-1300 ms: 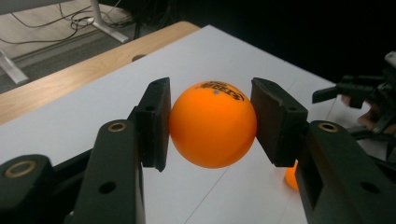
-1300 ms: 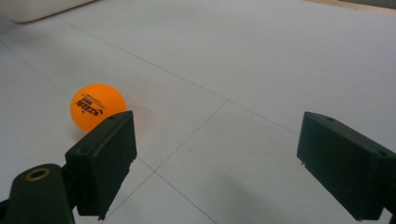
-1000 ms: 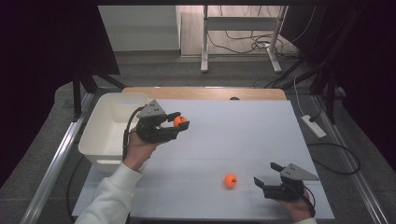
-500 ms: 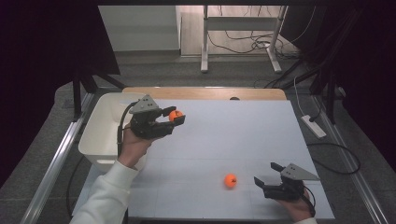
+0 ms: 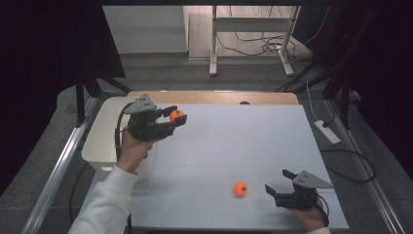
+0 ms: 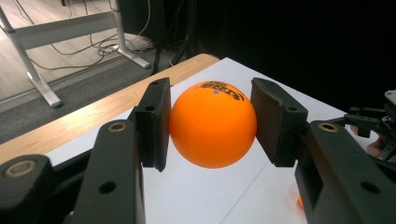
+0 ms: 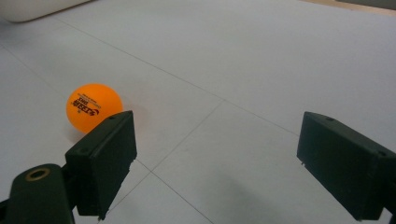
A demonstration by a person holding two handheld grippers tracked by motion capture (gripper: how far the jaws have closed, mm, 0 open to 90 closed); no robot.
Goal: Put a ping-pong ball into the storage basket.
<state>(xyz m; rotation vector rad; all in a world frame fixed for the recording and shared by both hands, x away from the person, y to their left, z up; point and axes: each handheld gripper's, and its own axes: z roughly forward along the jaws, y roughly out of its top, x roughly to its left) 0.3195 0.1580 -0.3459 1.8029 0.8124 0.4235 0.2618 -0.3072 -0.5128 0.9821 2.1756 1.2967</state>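
While aloft — left fingers (image 6: 156,123) round ball (image 6: 212,123)

one orange ball (image 6: 213,123) with small black letters on top is sitting squeezed between two black pads, up off the white table, near the white tub; another orange ball (image 5: 240,188) with black letters is lying on the table near the front edge
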